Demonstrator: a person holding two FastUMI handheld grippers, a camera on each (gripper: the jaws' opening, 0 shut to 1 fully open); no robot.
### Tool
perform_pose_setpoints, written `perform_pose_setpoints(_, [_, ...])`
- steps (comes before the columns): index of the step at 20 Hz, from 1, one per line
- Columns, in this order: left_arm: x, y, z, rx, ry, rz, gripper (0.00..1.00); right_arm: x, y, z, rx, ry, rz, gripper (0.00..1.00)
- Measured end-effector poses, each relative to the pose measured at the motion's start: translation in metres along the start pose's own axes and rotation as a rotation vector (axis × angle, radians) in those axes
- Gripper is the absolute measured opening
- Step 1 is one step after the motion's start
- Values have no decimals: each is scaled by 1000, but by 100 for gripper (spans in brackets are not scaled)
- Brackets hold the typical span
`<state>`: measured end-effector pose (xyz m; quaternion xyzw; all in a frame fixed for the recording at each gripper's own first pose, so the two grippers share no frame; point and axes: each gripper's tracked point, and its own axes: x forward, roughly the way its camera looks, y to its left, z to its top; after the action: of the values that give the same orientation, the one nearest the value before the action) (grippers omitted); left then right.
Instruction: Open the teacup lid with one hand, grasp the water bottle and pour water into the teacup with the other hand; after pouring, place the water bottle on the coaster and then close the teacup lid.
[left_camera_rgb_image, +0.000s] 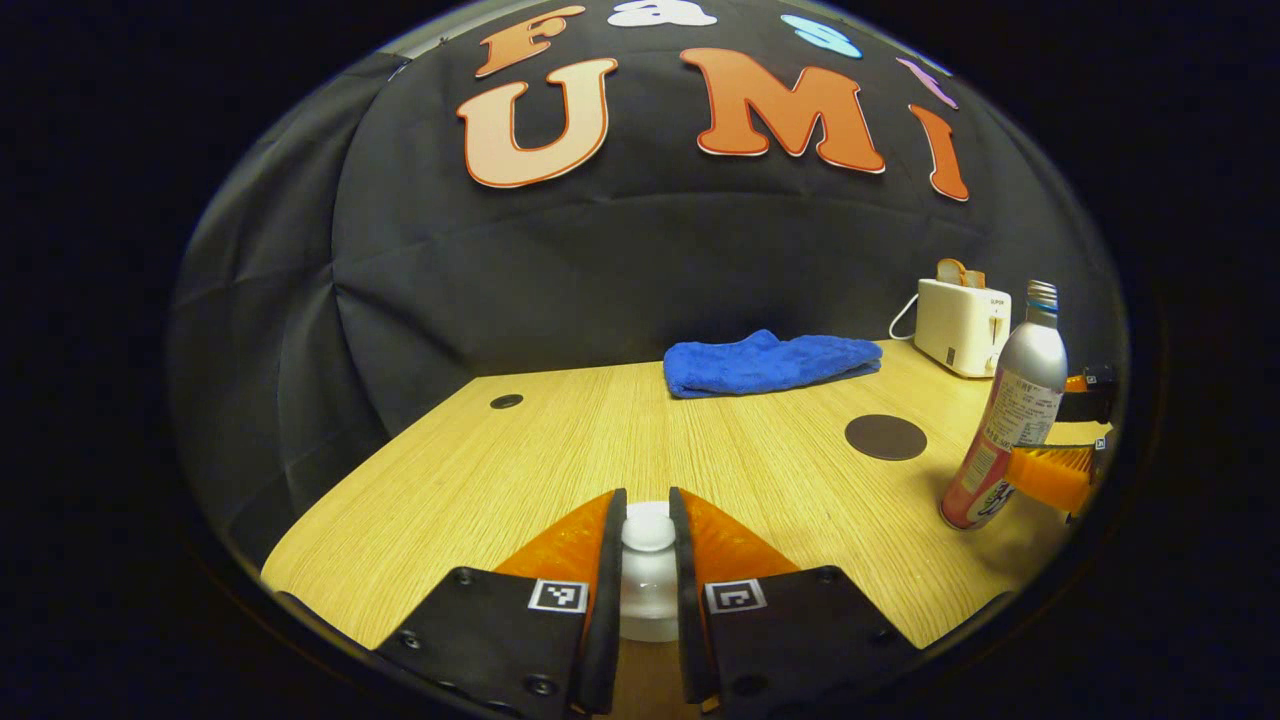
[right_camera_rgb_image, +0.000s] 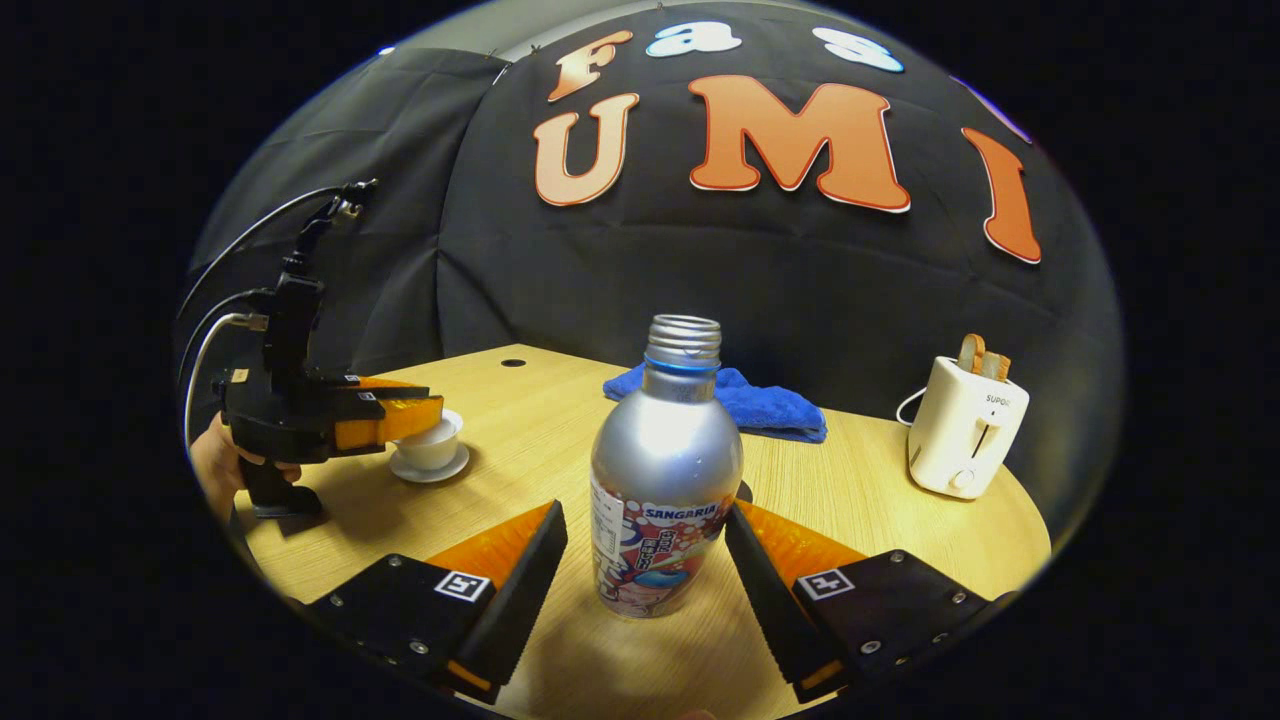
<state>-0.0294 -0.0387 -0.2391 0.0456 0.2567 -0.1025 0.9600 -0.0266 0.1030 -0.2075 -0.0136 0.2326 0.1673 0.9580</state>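
Two grippers: left gripper (left_camera_rgb_image: 648, 560) pinches the round teacup lid (left_camera_rgb_image: 648, 530); right gripper (right_camera_rgb_image: 645, 580) spread around the smooth metal water bottle (right_camera_rgb_image: 665, 480).

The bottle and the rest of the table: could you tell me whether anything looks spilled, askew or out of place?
Nothing stands out. The bottle stands upright and uncapped on the dry table; the cup sits square on its saucer.

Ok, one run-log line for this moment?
left hand-held gripper: shut on white teacup lid knob | right hand-held gripper: open around upright silver metal water bottle | round dark coaster: bare
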Motion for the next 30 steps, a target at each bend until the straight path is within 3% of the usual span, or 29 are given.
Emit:
perform_pose_setpoints(6, [-4,2,9,-36,-41,-1,28,11,0,-8,-49,63,-17,95])
perform_pose_setpoints(10, [-9,5,23,-38,-87,16,28,14,-1,-5,-43,88,-12,83])
perform_pose_setpoints(13, [-14,19,30,-37,-106,36,28,13,1,8,-104,80,-22,81])
perform_pose_setpoints(15, [-18,28,35,-35,-120,54,28,13,-1,20,-172,63,-40,81])
perform_pose_setpoints(16, [-22,33,37,-34,-125,64,23,13,-2,25,-212,59,-48,81])
perform_pose_setpoints(17, [-24,39,38,-34,-132,75,28,14,-2,31,-255,51,-58,81])
perform_pose_setpoints(20, [-34,63,43,-52,-150,113,28,19,-2,54,-414,27,-96,81])
perform_pose_setpoints(21, [-38,71,44,-60,-156,125,23,21,-1,60,-451,22,-96,81])
perform_pose_setpoints(22, [-41,78,44,-64,-159,138,28,25,1,63,-488,24,-95,81])
perform_pose_setpoints(30, [-61,139,36,-97,-165,231,28,42,23,93,-808,-10,-113,80])
